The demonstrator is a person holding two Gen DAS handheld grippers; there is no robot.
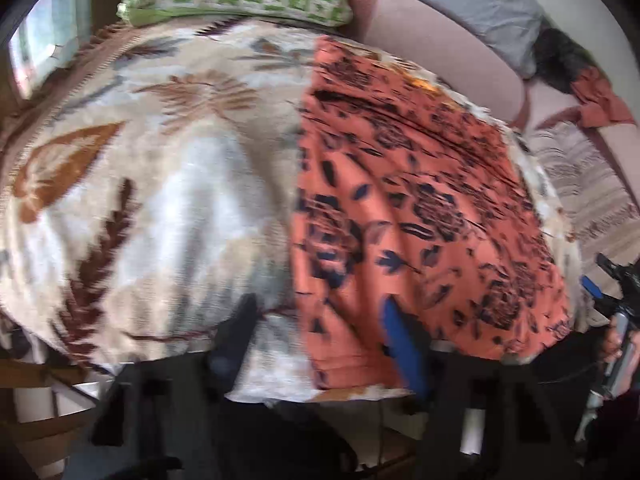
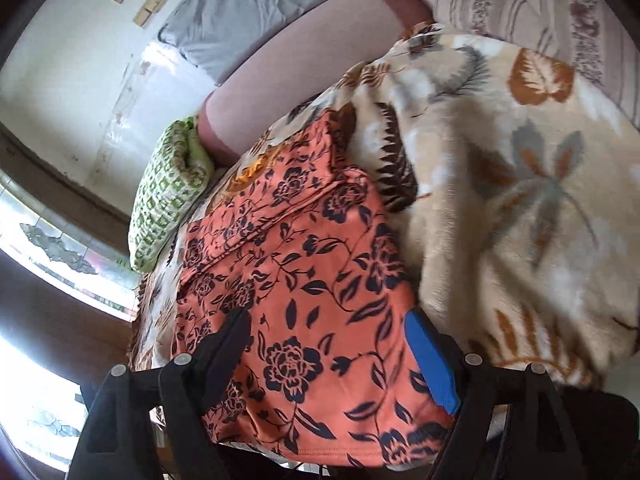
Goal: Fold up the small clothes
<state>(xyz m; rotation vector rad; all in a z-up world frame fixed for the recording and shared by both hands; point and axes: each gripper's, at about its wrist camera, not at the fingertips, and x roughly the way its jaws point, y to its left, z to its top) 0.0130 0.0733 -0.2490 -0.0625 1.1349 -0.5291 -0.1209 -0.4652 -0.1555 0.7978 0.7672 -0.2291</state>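
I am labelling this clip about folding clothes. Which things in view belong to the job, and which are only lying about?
Belong to the job:
orange flowered garment
left gripper
right gripper

Only lying about:
leaf-patterned blanket under the garment
green checked pillow
grey cloth
sofa
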